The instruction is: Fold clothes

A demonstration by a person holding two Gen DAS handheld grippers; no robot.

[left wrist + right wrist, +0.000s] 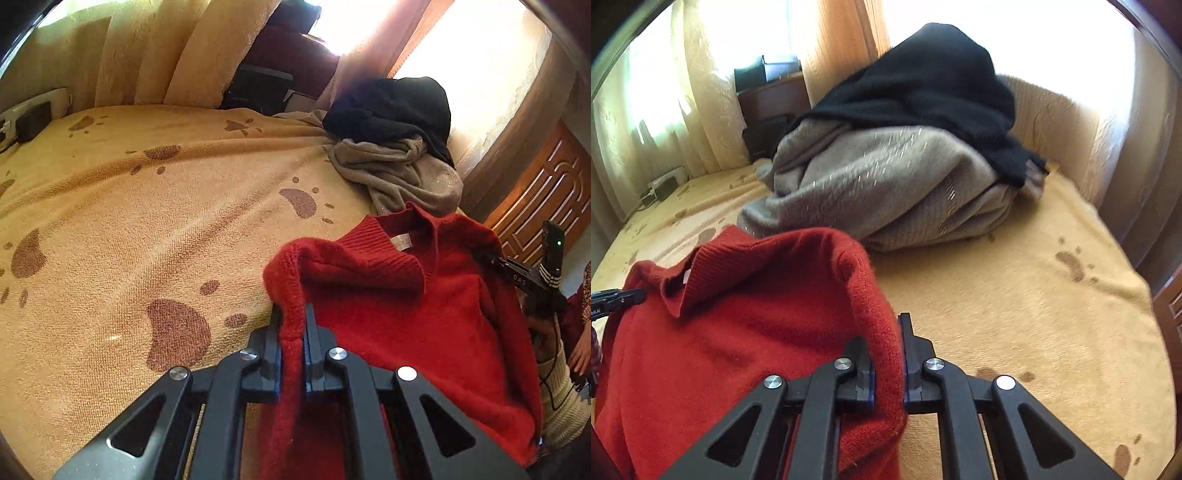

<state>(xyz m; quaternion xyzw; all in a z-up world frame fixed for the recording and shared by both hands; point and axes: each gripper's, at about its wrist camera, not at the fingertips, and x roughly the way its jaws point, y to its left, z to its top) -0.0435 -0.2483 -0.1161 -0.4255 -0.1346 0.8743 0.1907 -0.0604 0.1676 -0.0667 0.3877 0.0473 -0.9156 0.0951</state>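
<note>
Left gripper point(291, 325): jaws closed tight on one shoulder of the red knitted wool sweater point(406, 302). Right gripper point(884, 339): jaws pinched on the other shoulder. The sweater hangs spread between the two, lifted over the near edge of the tan bedspread with brown paw prints point(147, 229). Small cream neck label point(400, 244) inside the collar; its print is too small to read. "DAS" is legible on the right gripper body. A grey fuzzy garment point(886, 195) with a black knit garment point(931, 85) on top lies heaped near the bed's far edge.
</note>
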